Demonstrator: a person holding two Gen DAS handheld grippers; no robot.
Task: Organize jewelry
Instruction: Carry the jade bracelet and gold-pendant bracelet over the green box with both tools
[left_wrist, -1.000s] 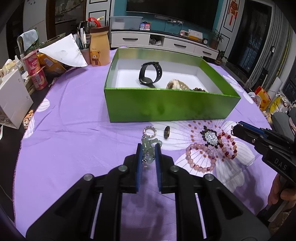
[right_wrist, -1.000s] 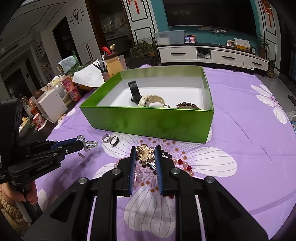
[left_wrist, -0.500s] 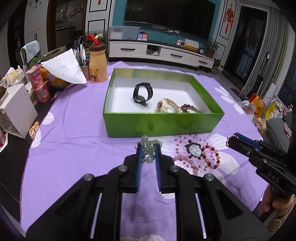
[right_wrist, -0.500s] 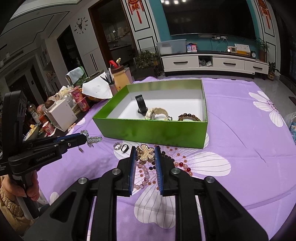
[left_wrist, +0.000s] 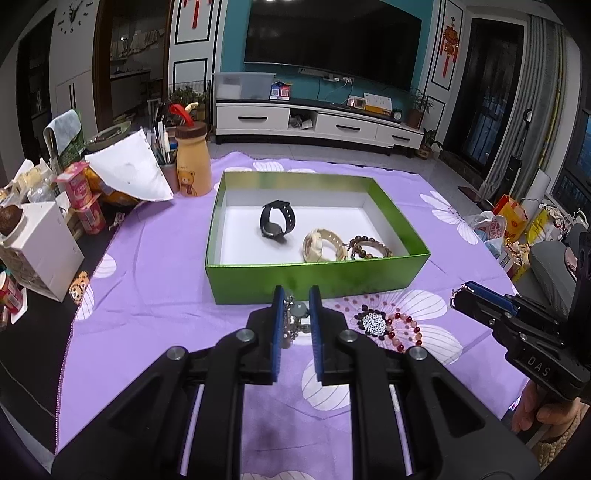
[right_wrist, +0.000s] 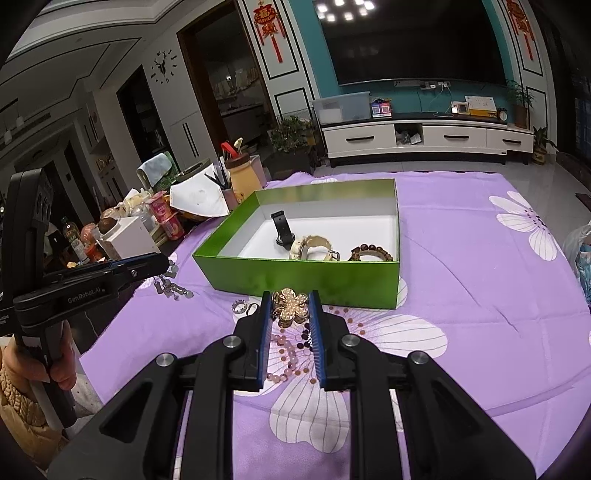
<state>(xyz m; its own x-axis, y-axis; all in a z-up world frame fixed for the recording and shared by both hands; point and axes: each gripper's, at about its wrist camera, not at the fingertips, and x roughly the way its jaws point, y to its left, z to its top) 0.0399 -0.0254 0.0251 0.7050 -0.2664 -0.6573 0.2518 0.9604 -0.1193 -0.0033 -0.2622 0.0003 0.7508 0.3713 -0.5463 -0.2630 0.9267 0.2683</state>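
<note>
My left gripper (left_wrist: 294, 301) is shut on a silver-green beaded chain (left_wrist: 295, 314), held above the purple cloth in front of the green box (left_wrist: 317, 282); the chain hangs from it in the right wrist view (right_wrist: 171, 286). My right gripper (right_wrist: 290, 306) is shut on a gold flower brooch (right_wrist: 291, 306), also raised before the box (right_wrist: 303, 277). In the box lie a black watch (left_wrist: 277, 221), a cream watch (left_wrist: 321, 245) and a brown bead bracelet (left_wrist: 369, 247). On the cloth lie a pink bead bracelet (right_wrist: 291, 354), a red bead bracelet (left_wrist: 404, 328), a black-white brooch (left_wrist: 373, 322) and two rings (right_wrist: 243, 306).
Left of the box stand a bear bottle (left_wrist: 192, 162), a pen cup, a white paper (left_wrist: 129, 171), snack cups (left_wrist: 83, 201) and a white carton (left_wrist: 37, 247). The table edge runs along the left. Bags (left_wrist: 513, 225) lie on the floor at right.
Both grippers have risen and drawn back from the cloth, each carrying its piece. The box and the loose jewelry look smaller and farther below.
</note>
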